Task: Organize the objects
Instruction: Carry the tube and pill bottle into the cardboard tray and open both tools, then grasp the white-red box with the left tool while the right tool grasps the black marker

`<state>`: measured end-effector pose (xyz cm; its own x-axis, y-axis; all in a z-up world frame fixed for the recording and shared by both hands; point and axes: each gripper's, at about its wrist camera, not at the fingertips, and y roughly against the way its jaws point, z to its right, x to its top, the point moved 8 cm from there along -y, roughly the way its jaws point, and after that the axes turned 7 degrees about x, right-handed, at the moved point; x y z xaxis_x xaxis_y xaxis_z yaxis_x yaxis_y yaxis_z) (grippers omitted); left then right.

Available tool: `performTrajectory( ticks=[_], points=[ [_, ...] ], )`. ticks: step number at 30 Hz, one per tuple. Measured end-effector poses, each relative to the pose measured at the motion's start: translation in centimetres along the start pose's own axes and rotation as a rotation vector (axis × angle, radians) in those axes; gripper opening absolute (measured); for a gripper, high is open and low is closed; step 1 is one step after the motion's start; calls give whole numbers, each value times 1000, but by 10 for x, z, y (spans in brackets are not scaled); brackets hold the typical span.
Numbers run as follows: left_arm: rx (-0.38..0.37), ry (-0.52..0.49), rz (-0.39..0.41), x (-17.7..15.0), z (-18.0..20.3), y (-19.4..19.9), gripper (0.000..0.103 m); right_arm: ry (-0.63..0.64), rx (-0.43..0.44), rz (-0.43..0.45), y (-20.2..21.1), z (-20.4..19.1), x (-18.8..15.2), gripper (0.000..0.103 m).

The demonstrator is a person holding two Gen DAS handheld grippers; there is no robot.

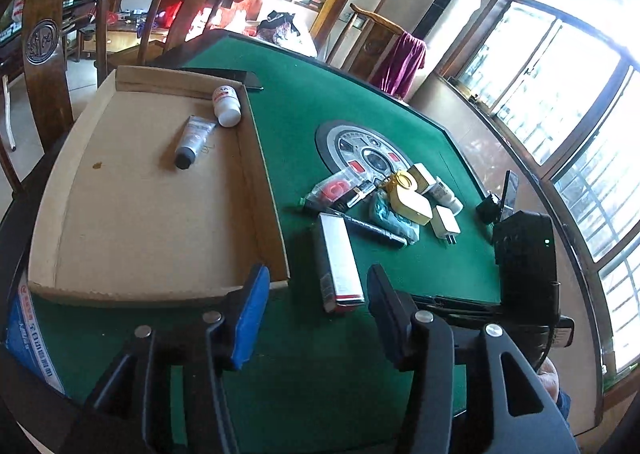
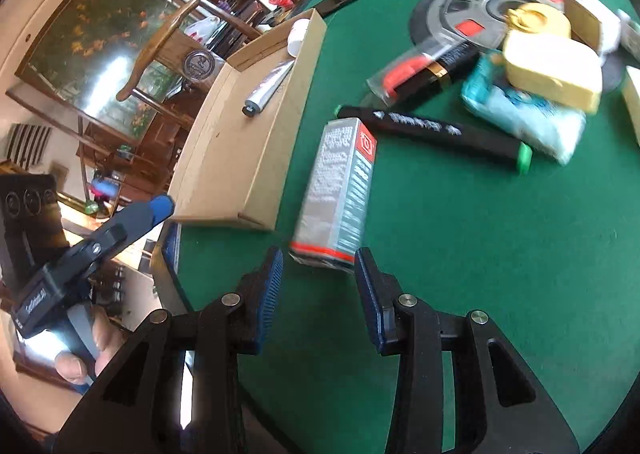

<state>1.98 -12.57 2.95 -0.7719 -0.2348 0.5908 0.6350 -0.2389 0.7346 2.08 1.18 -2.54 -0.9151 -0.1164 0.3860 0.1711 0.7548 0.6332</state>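
A long silver box with a red end (image 1: 340, 262) (image 2: 340, 189) lies on the green table beside the cardboard tray (image 1: 160, 238) (image 2: 224, 157). The tray holds a grey tube (image 1: 194, 141) and a white bottle (image 1: 227, 105). My left gripper (image 1: 318, 318) hangs open over the felt near the tray's front corner, nothing between its pads. My right gripper (image 2: 319, 294) is open too, its tips just short of the box's near end. Behind the box lie a black marker (image 2: 432, 129), a teal packet (image 2: 528, 117), a yellow case (image 2: 552, 69) and a lipstick (image 2: 444, 65).
A white plug (image 1: 446, 223) and small boxes lie by the table's round centre disc (image 1: 360, 145). A black phone (image 1: 236, 75) rests behind the tray. Another phone stands propped at the right (image 1: 508, 189). Wooden chairs (image 1: 44, 37) ring the table.
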Motion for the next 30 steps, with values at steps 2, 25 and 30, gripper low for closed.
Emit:
performTrajectory(
  ticks=[2,25,30],
  points=[
    [20,-24,-12,-2,8,-9,51,19,-48,42,15,5,-1,38],
    [183,-241,-115,-33,34,-97,26,251,-145,59,38,20,56,38],
    [189,-238,-123,-33,32,-97,26,336,-229,-3,5,32,70,38]
  ],
)
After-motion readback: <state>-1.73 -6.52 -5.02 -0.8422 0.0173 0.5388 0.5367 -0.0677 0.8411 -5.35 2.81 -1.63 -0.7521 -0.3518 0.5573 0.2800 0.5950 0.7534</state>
